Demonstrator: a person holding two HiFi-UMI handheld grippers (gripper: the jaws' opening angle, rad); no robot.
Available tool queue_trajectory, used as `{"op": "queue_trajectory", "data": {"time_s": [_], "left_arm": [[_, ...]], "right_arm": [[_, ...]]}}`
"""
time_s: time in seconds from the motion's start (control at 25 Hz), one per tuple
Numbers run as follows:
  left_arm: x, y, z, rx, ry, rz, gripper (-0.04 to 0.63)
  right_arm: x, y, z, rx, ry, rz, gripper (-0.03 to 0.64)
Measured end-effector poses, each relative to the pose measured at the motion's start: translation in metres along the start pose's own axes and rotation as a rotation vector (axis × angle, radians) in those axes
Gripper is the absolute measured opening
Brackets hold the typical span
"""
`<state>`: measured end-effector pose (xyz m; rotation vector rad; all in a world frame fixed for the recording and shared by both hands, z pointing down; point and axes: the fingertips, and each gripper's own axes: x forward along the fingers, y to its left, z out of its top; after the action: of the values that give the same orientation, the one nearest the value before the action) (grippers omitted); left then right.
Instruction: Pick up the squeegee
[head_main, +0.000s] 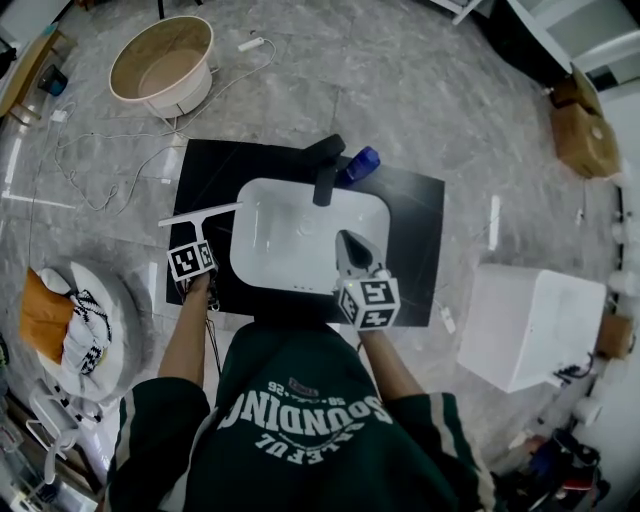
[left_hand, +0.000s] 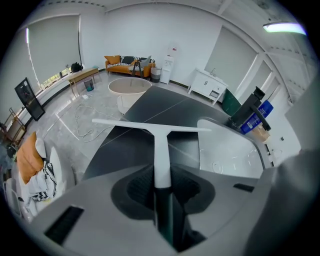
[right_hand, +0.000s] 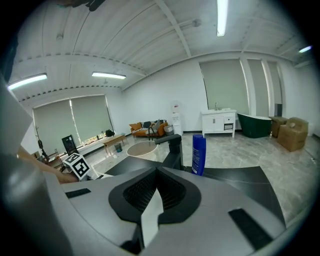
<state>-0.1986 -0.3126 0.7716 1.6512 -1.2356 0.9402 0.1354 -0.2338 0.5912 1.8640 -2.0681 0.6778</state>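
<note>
With the left gripper (left_hand: 163, 190) clamped on the squeegee (left_hand: 161, 145) handle at nine o'clock of the sink (head_main: 242, 250), lift straight up, blade level, keeping the closed, empty right gripper (right_hand: 152, 200) clear.

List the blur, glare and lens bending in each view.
Head view: heavy fisheye bend, dark corners, white sink very bright. Left gripper view: squeegee fairly sharp, the left gripper close to the lens soft, ceiling lamp flaring top right. Right gripper view: ceiling lamps glare, walls bow, blue bottle crisp.
</note>
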Motion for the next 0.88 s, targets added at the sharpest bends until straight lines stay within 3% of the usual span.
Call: {"op": "queue_trajectory", "data": {"time_s": [0.36, 0.56, 0.88], "left_arm": [[-0.029, -0.026, 0.007, 0.03, -0.093, -0.067, 0.086], [-0.047, -0.047, 0.012, 0.093, -0.137, -0.097, 0.086], [-0.085, -0.086, 0.047, 0.187, -0.284, -0.178, 0.086]], "right_arm": [[-0.013, 0.003, 0.005, -0.005, -0.043, 0.002, 0.003], [-0.015, 0.007, 0.012, -0.012, -0.063, 0.014, 0.003], [-0.017, -0.013, 0.033, 0.001, -0.1, -0.038, 0.003]]}}
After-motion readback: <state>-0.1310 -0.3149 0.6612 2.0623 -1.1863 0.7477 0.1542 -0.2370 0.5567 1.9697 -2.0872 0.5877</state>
